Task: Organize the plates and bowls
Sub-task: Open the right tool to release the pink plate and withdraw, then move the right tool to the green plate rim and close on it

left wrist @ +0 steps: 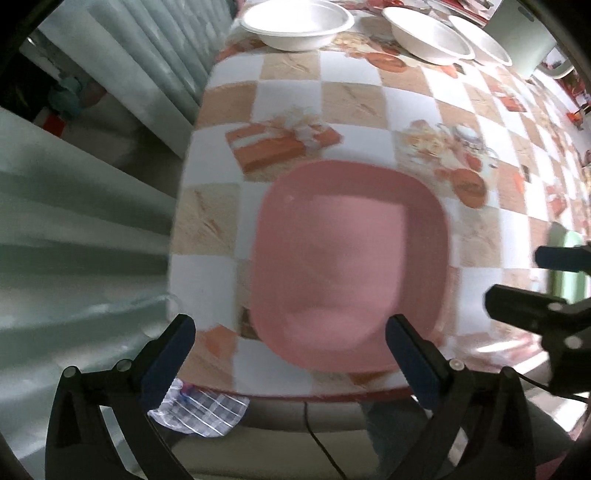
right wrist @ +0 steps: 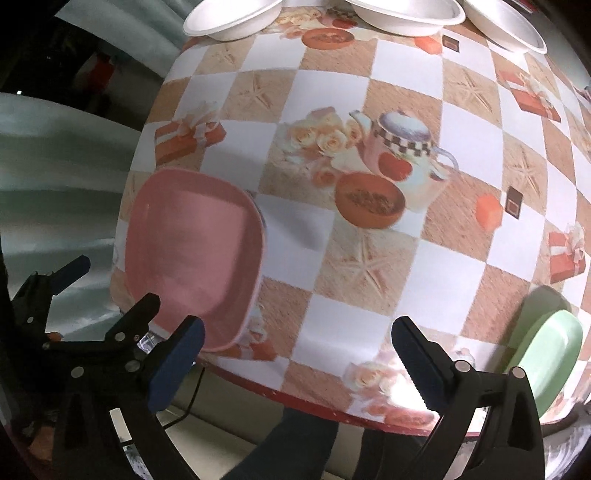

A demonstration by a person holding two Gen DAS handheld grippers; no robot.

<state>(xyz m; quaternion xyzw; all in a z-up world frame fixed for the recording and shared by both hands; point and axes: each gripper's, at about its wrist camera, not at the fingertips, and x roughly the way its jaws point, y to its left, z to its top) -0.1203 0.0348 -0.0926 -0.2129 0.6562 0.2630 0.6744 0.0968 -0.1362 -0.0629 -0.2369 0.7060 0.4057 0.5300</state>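
The pink plate [left wrist: 351, 266] lies flat on the desk [left wrist: 288, 99] close to its near edge, towards the left end, on a checked cloth printed with gift boxes, roses and a teapot. The left tool [left wrist: 290, 356] hangs straight above it with its jaws spread wide and nothing between them; one blue pad [left wrist: 410, 360] overlaps the plate's near rim in the picture, the other pad [left wrist: 170, 354] stands out past the desk's left edge (whether any pad touches the plate cannot be told). The right tool [right wrist: 297, 363] is just as wide open and empty, over bare cloth at the near edge, to the right of the pink plate [right wrist: 192, 258].

No brand, label or readable writing shows anywhere.

Three white bowls [left wrist: 297, 24] stand in a row at the far edge, well apart from the plate. The right wrist view alone shows the green plates [right wrist: 546, 354] stacked at the near right corner, plainly, and the teapot print in focus; in the left wrist view they are only a green sliver behind the right tool [left wrist: 546, 280]. The left wrist view alone shows a crumpled checked wrapper [left wrist: 199, 408] below the desk edge. A dark trouser leg [right wrist: 291, 443] appears under the desk in the right view.
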